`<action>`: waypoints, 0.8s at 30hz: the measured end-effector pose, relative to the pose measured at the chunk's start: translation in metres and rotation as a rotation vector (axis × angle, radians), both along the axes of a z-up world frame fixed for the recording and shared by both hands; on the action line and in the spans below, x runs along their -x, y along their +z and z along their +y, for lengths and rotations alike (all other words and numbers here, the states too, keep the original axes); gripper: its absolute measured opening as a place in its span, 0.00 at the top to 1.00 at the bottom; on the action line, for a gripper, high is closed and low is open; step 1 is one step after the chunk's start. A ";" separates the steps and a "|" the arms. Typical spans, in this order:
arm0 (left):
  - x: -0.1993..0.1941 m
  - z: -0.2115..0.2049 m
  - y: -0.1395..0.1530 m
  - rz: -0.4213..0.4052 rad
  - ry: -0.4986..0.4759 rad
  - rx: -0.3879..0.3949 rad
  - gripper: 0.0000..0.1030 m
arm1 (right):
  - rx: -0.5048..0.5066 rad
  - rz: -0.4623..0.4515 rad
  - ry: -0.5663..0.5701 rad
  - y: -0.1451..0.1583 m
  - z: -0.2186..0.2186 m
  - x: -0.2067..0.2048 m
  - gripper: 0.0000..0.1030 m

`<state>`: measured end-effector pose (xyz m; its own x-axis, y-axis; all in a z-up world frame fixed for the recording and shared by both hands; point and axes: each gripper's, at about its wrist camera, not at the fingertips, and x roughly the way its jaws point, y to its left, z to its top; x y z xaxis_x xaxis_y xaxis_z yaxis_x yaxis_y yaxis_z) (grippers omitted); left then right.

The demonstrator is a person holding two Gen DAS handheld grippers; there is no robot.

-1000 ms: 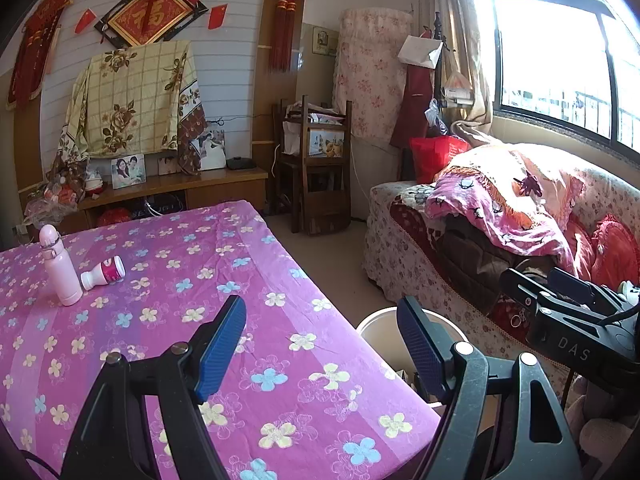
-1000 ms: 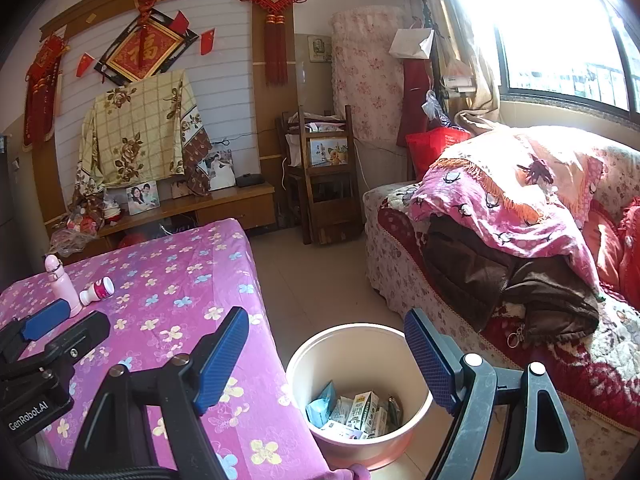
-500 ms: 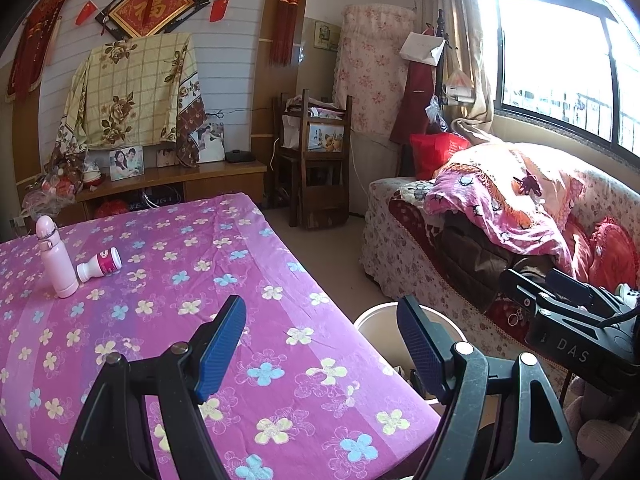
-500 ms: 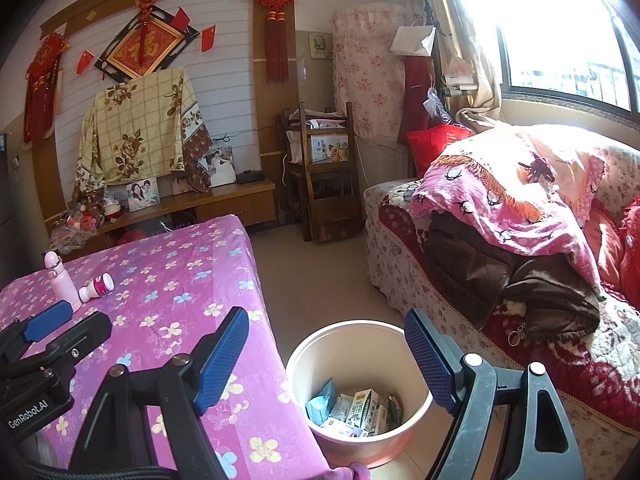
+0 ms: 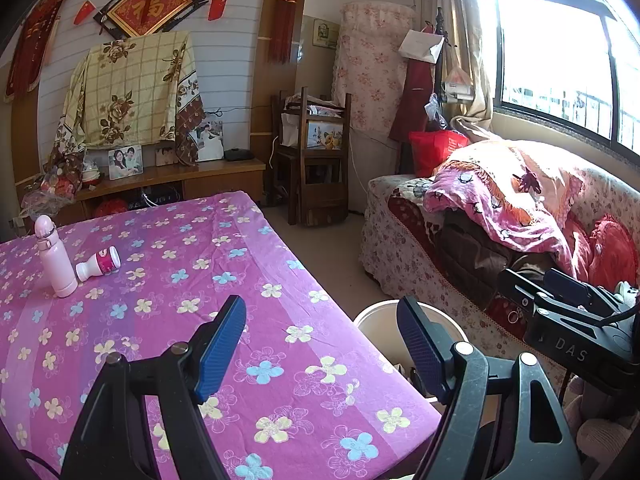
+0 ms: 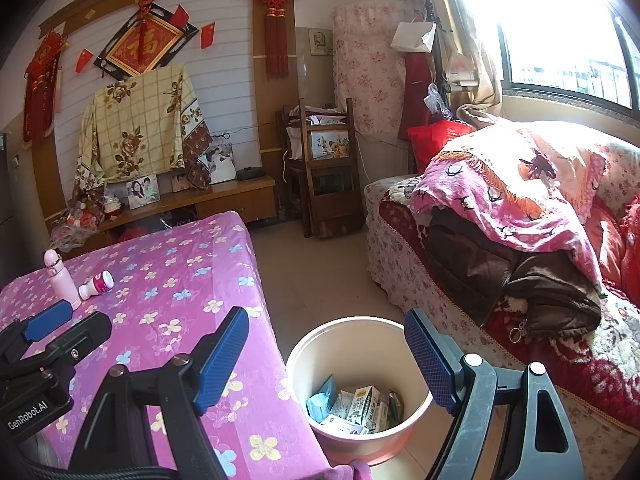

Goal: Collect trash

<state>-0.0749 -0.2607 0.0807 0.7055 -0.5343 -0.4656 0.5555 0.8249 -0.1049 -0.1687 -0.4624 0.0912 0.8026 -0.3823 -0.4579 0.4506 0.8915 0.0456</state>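
Observation:
A small white bottle with a pink label (image 5: 99, 265) lies on its side on the purple flowered tablecloth (image 5: 224, 264), next to an upright pink flask (image 5: 55, 258). Both also show in the right wrist view: the small bottle (image 6: 96, 285), the flask (image 6: 61, 278). A pink bin (image 6: 304, 356) on the floor beside the table holds cartons and wrappers (image 6: 352, 406); its rim shows in the left wrist view (image 5: 376, 320). My left gripper (image 5: 322, 344) is open and empty over the table's near corner. My right gripper (image 6: 326, 350) is open and empty above the bin.
A sofa (image 6: 460, 320) piled with blankets and a brown jacket stands right of the bin. A wooden chair (image 5: 320, 176) and a low cabinet (image 5: 172, 184) stand at the far wall. Bare floor (image 6: 316, 276) runs between table and sofa.
The left gripper's view has tilted down and drawn back slightly, so the table and bottles sit lower-left to higher in frame. The right gripper has barely moved. Both stay open.

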 end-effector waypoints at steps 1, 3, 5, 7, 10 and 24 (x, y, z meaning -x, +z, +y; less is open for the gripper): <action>0.000 0.000 0.000 0.000 -0.001 -0.001 0.24 | 0.000 0.000 0.000 0.000 0.000 -0.001 0.20; 0.000 0.000 0.000 -0.001 -0.001 0.000 0.24 | -0.001 0.000 0.000 0.000 0.000 -0.001 0.20; 0.001 0.000 0.000 -0.001 0.000 -0.001 0.24 | -0.001 0.001 0.000 0.000 0.000 -0.001 0.20; 0.001 0.000 0.000 0.000 -0.001 -0.001 0.24 | -0.002 0.004 -0.001 0.000 0.000 -0.001 0.20; 0.000 0.000 0.000 0.000 0.001 -0.003 0.24 | -0.003 0.004 -0.001 -0.001 0.000 -0.001 0.20; -0.001 0.005 -0.002 -0.013 0.020 -0.028 0.24 | -0.009 0.003 -0.005 -0.002 -0.002 0.000 0.20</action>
